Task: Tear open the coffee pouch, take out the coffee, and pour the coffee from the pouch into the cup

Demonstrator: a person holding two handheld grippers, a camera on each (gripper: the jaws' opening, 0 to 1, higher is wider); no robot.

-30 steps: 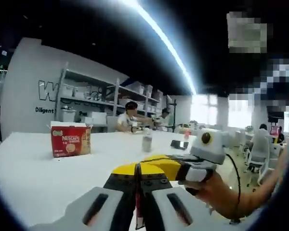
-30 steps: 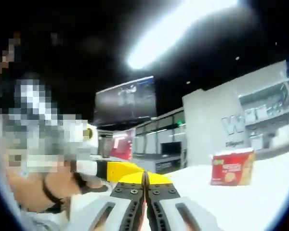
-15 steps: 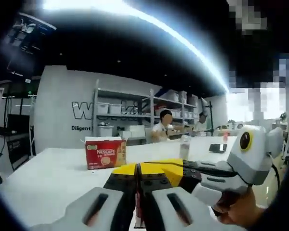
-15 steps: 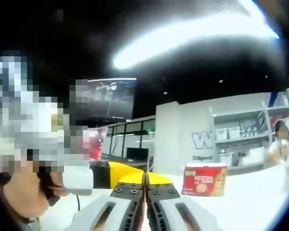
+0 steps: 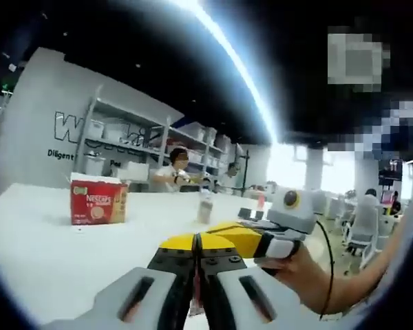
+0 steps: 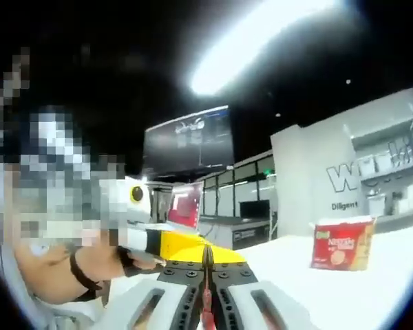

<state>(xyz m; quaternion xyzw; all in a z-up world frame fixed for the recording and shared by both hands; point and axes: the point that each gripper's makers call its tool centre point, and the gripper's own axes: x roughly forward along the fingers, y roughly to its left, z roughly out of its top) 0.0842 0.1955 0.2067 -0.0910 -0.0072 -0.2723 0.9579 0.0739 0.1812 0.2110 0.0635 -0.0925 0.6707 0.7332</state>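
Left claw [image 5: 194, 275]: we see jaws closed on a thin red pouch [image 5: 195, 302].
Right claw [image 6: 207, 278]: closed on the same red pouch [image 6: 206, 309], tip to tip with the left.

pouch [image 5: 195, 302]: thin red strip, seen edge-on, pinched between closed jaws at the bottom of the left gripper view; a red sliver [image 6: 206, 301] likewise sits in the closed jaws of the right gripper view
pouch state: held above the table; whether torn cannot be told
cup [image 5: 206, 205]: small, pale, blurred, upright on the white table, far beyond the jaws
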